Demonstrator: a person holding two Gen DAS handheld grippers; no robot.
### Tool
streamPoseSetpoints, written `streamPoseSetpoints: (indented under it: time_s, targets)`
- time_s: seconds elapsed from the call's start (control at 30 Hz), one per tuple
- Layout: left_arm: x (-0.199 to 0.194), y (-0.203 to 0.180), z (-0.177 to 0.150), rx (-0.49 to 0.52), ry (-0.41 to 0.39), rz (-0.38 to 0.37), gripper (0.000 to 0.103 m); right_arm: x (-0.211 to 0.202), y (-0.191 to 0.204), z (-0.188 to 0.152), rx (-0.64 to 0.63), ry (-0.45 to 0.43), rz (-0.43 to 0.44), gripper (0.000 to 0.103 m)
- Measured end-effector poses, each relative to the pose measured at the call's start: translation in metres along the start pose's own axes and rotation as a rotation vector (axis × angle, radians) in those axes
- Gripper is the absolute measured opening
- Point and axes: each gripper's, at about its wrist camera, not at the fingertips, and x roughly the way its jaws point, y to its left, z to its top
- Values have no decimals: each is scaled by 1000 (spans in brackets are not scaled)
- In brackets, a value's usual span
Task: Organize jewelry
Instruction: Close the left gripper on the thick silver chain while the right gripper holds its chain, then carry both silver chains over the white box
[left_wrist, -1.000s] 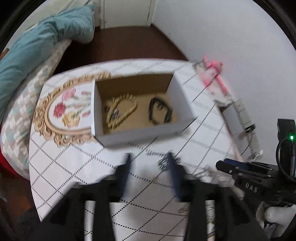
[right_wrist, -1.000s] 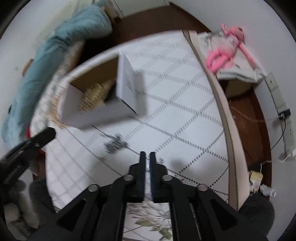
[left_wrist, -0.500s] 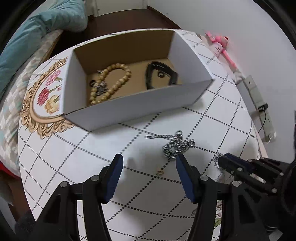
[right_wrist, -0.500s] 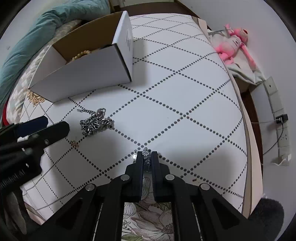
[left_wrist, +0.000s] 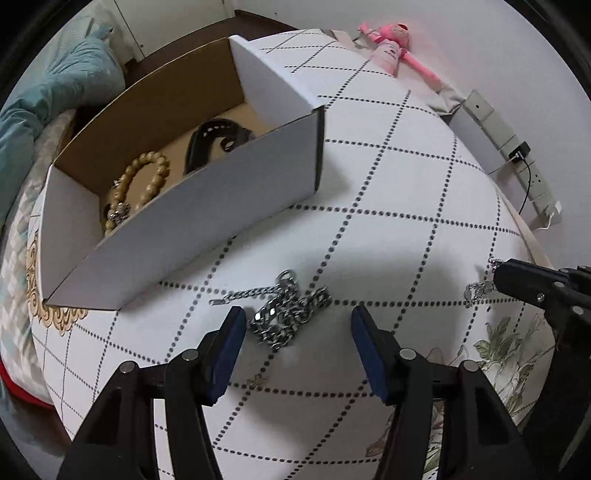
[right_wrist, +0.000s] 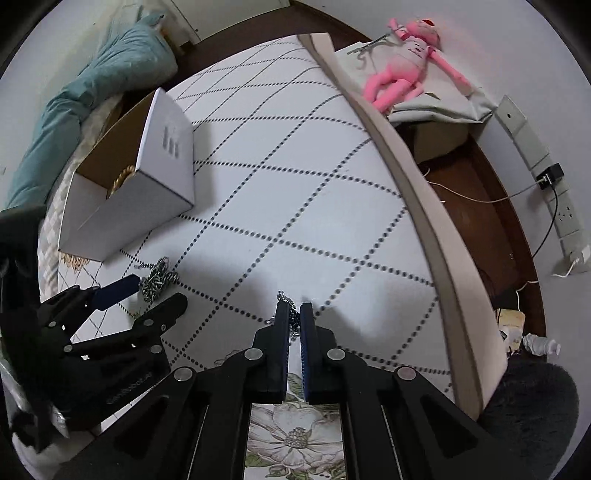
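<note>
While the right gripper (right_wrist: 294, 314) is clamping the thin chain (right_wrist: 292, 320), the left gripper (left_wrist: 297, 320), jaws apart, is straddling the heaped steel chain (left_wrist: 286, 312), which is lying crosswise just ahead.

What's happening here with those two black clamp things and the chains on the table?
A person is tidying jewelry with a handheld gripper in each hand. The right gripper is shut on a thin silver chain lying on the tablecloth. The left gripper hangs open over a chunky silver chain, its fingers either side of the pile, not yet pinching it. Beside them an open cardboard box already holds a wooden bead bracelet and a black band.
</note>
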Motion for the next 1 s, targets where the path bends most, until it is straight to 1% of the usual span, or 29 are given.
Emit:
streamPoseSetpoints:
  time_s: [0.03,0.07,0.1,0.13,0.27,0.3,0.33,0.43,0.63,0.73,0.87,1.0]
  targets:
    - [0,1,1,-2,-3,-12,48,-1,0,0,0,0,2,6]
    - [-1,1,1,-1,-11,-26,33,2,-1,1,-2,2,2,6]
    - [-3,0,2,10,-19,-23,18,6,-1,2,-5,4,2,6]
    - [-3,0,2,15,-20,-25,15,10,0,5,-7,6,4,6]
    - [-5,6,0,-12,-20,-57,14,7,10,9,-20,-2,23,6]
    - [-7,9,-1,-27,-23,-65,11,5,11,11,-23,-6,28,6]
    - [-11,12,-3,-45,-28,-73,8,3,12,13,-26,-10,34,6]
    - [-29,19,-7,-97,-55,-118,8,-8,17,17,-25,-22,69,6]
    - [-81,42,-13,-178,-146,-187,8,-31,25,27,-24,-49,143,6]
    - [-105,53,-13,-206,-189,-213,8,-49,32,33,-31,-75,182,6]
    - [-139,67,-6,-240,-254,-249,8,-75,48,46,-55,-116,233,6]
    - [-170,81,10,-259,-322,-269,8,-100,71,67,-90,-142,310,6]
